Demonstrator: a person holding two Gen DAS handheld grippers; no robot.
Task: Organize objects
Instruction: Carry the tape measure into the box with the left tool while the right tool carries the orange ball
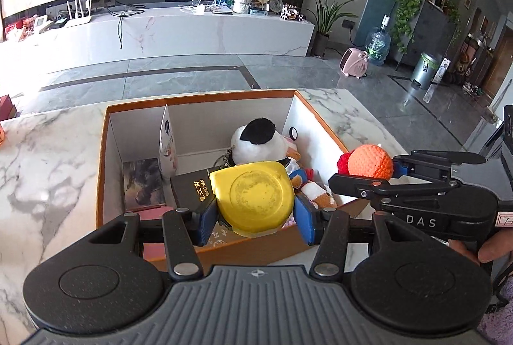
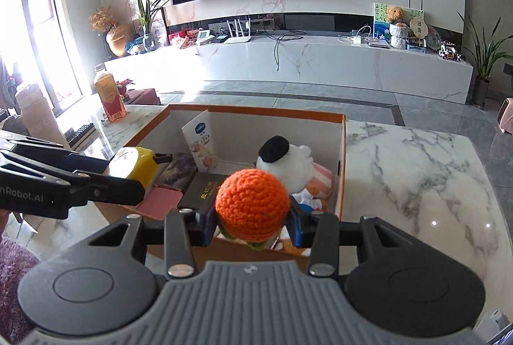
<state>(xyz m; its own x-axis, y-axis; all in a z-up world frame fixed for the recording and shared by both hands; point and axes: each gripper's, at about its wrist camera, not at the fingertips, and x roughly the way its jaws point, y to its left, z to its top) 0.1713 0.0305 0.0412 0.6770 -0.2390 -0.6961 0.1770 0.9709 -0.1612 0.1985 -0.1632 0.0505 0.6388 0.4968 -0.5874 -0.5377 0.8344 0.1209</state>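
Yellow tape measure sits clamped between my left gripper's blue pads, low centre of the left wrist frame, held above the near edge of the orange-rimmed box. Crocheted orange ball is pinched the same way in my right gripper, low centre of the right wrist frame, with a green and white crocheted part showing under it; it also hangs over the box's near edge. In the left view the ball shows at right of centre, just beside the box's right wall; in the right view the tape measure shows at left of centre. Inside the box: black-and-white plush toy toward the back right, dark booklet with gold lettering in the middle, white pouch standing upright at the back left, a dark picture card flat at left, pink item near the front. Box rests on a white marble table. Juice bottle stands on the table at left of the right view. Fingers of a hand show at the right edge of the left frame.
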